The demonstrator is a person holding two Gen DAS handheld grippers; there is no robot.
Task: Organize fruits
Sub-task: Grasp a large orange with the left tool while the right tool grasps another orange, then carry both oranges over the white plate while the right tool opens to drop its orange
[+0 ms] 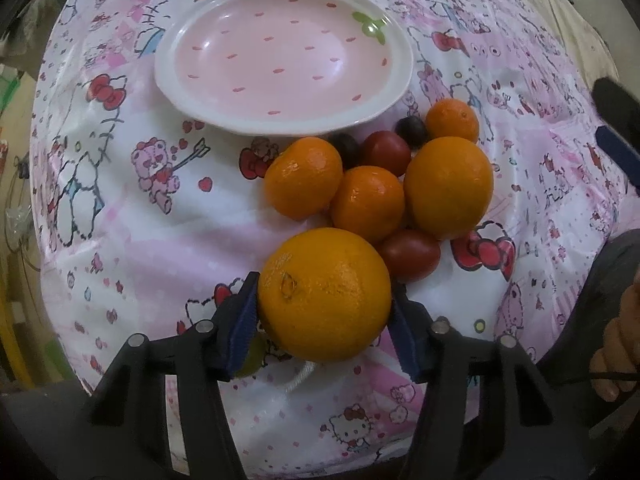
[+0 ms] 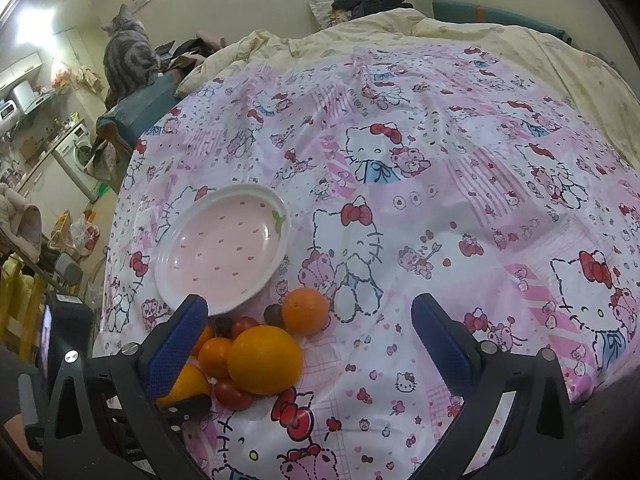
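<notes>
My left gripper point(image 1: 324, 312) is shut on a large orange point(image 1: 324, 294), just above the cloth at the near edge of the fruit pile. Beyond it lie another large orange point(image 1: 448, 186), several small oranges point(image 1: 304, 178), red tomatoes point(image 1: 410, 254) and dark grapes point(image 1: 411, 131). The pink strawberry-patterned plate point(image 1: 402, 56) sits behind the pile with nothing in it. My right gripper point(image 2: 310, 334) is open and holds nothing, hovering to the right of the pile point(image 2: 264, 354). The plate also shows in the right wrist view point(image 2: 282, 236).
A Hello Kitty cloth point(image 2: 440, 200) covers the bed. A cream duvet point(image 2: 500, 32) lies at the far side. A grey cat point(image 2: 130, 56) sits at the far left corner. Room clutter and a washing machine point(image 2: 78, 148) are off the left edge.
</notes>
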